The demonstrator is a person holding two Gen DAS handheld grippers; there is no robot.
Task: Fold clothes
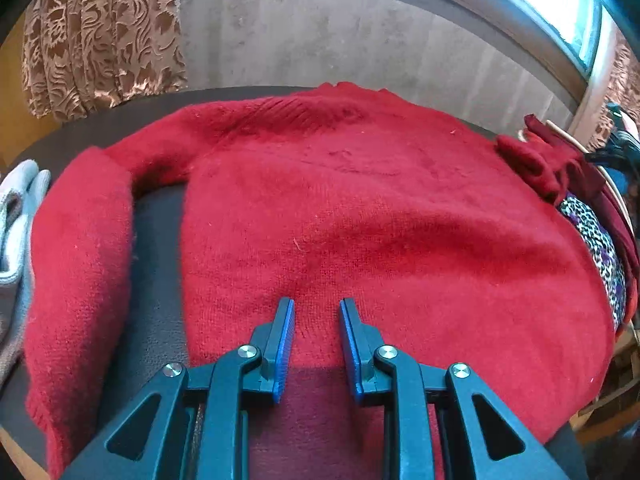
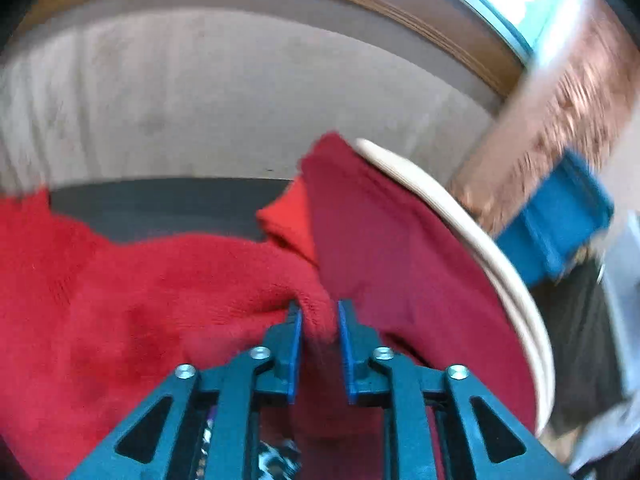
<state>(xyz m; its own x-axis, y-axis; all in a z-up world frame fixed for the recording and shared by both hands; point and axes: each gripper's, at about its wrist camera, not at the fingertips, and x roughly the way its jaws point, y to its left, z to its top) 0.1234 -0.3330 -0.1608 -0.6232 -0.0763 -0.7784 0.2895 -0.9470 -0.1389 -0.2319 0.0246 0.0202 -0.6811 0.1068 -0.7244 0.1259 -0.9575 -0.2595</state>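
- Fingers of our left gripper stand a little apart at the bottom centre of the left wrist view, over the near hem of the red sweater; whether the blue pads press on the knit or only hover above it we cannot tell.
- In that view the red sweater lies spread flat across the dark table, filling the middle of the frame, its ribbed collar at the upper centre.
- One sleeve runs down the left side of the frame, folded alongside the body with a strip of table between them.
- At the far left edge we see a pale grey garment.
- At the right edge sits a heap of other clothes, dark red and a leopard print among them.
- A patterned brown curtain hangs in the upper left, and a window shows in the upper right.
- Our right gripper, at the bottom centre of the right wrist view, is clamped on a bunched fold of the red sweater, the knit pinched between its blue pads.
- That view is blurred; right of the pinched fold lies a darker red cloth against a pale curved rim.
- A blue box sits at the right, too smeared to describe further.
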